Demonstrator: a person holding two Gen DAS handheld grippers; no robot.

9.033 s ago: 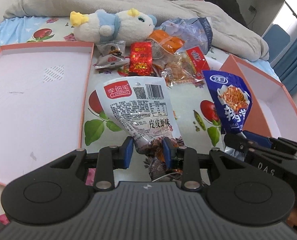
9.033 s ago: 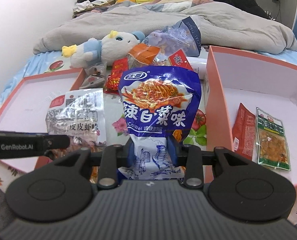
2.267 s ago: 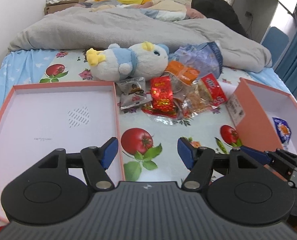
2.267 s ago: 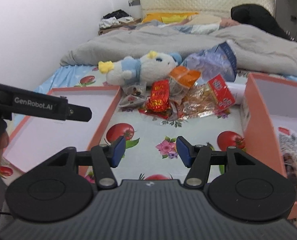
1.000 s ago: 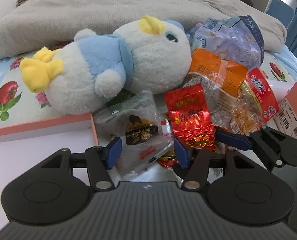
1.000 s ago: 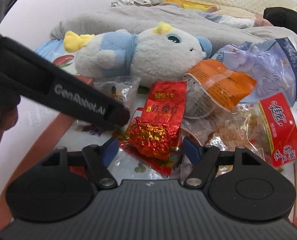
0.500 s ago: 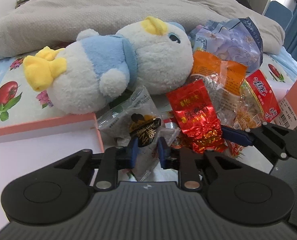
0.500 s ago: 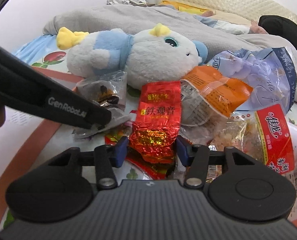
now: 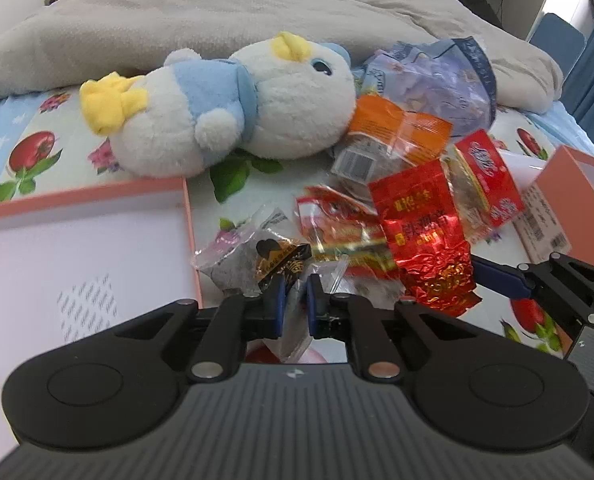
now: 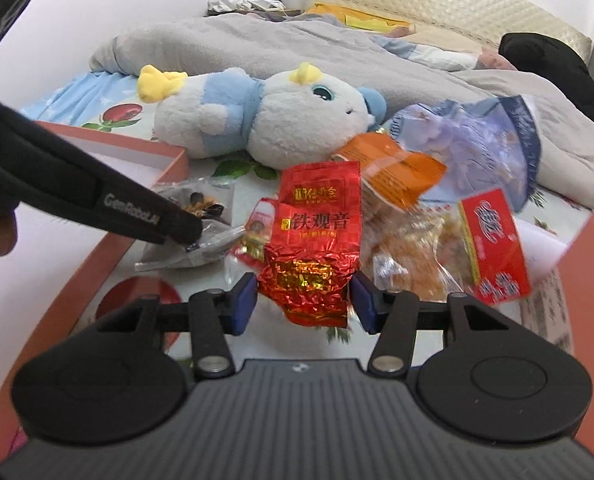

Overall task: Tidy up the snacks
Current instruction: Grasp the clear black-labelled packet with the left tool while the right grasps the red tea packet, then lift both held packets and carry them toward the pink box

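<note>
1. Setting is a bed with a fruit-and-flower print sheet (image 9: pixel 233 176), a pile of snack packets in the middle and an orange-rimmed box on either side.
2. Nearest in the left wrist view, the left gripper (image 9: pixel 295 304) has its jaws closing, nearly together, pinching the tail of a clear packet with a black-and-gold label (image 9: pixel 257 260). That packet sits right by the corner of the left box (image 9: pixel 97 240).
3. The right gripper (image 10: pixel 303 300) is clamped on the crinkled bottom of a red foil tea packet (image 10: pixel 317 236), blue pads pressing both sides, packet standing up out of the jaws.
4. Just behind that, still on the sheet: a flat red-and-clear packet (image 9: pixel 337 228), a clear bag with a red label (image 10: pixel 493 244), and an orange packet (image 10: pixel 393 168) leaning on the pile.
5. The right box (image 9: pixel 577 188) is just off to the side of the heap.
6. Further back, a white and blue plush toy (image 9: pixel 225 108) lies on its side, a bluish plastic bag (image 10: pixel 481 140) next to its head.
7. Behind everything, a rumpled grey blanket (image 9: pixel 217 12).
</note>
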